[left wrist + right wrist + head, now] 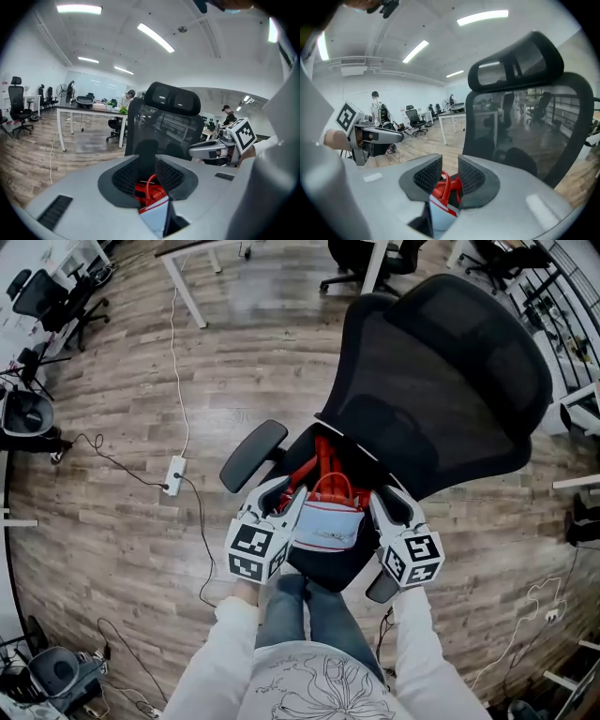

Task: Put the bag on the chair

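Observation:
A white bag with a pale blue band and red handles hangs between my two grippers, over the seat of a black mesh office chair. My left gripper is shut on the bag's left edge, my right gripper on its right edge. In the left gripper view the red handle and white fabric of the bag sit between the ribbed pads. The right gripper view shows the same bag pinched between its pads. The chair's backrest rises just beyond.
The chair's left armrest juts out beside my left gripper. A power strip with trailing cables lies on the wood floor at left. A white desk leg and other office chairs stand further off. The person's jeans are against the seat's front.

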A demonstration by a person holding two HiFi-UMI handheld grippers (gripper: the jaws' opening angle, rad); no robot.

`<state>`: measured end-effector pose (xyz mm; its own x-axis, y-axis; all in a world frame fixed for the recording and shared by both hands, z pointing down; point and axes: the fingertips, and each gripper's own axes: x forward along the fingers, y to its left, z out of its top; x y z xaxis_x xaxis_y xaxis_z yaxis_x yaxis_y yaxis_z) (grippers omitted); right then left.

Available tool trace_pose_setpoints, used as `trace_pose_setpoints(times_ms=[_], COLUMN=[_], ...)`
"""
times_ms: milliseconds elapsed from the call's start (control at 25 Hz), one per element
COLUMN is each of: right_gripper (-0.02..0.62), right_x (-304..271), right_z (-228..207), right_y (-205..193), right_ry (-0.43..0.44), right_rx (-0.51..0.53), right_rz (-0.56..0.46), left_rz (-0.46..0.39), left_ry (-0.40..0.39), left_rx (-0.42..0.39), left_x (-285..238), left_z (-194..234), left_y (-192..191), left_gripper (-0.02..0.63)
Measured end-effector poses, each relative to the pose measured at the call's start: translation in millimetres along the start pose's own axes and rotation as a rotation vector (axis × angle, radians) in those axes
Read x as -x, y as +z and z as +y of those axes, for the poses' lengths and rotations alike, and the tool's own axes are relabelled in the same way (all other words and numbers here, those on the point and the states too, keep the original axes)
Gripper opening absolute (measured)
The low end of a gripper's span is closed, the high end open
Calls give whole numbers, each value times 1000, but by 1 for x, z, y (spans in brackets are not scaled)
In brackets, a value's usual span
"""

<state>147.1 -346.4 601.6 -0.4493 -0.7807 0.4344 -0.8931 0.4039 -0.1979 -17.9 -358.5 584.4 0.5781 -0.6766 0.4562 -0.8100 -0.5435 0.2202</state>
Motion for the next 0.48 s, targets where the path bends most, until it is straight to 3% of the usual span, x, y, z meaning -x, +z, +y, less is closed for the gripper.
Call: trace_pose_setpoints(times_ms=[480], right_gripper=[101], right_x=[60], right_z=[49], right_y=[133], right_ry=[-78], right_rx=[70], right_rz=[-279], left_rz=[-222], left_ry=[94], left_rx=[-72], left_x=[71], left_z=[-28], left_y=[116], left_gripper=[58])
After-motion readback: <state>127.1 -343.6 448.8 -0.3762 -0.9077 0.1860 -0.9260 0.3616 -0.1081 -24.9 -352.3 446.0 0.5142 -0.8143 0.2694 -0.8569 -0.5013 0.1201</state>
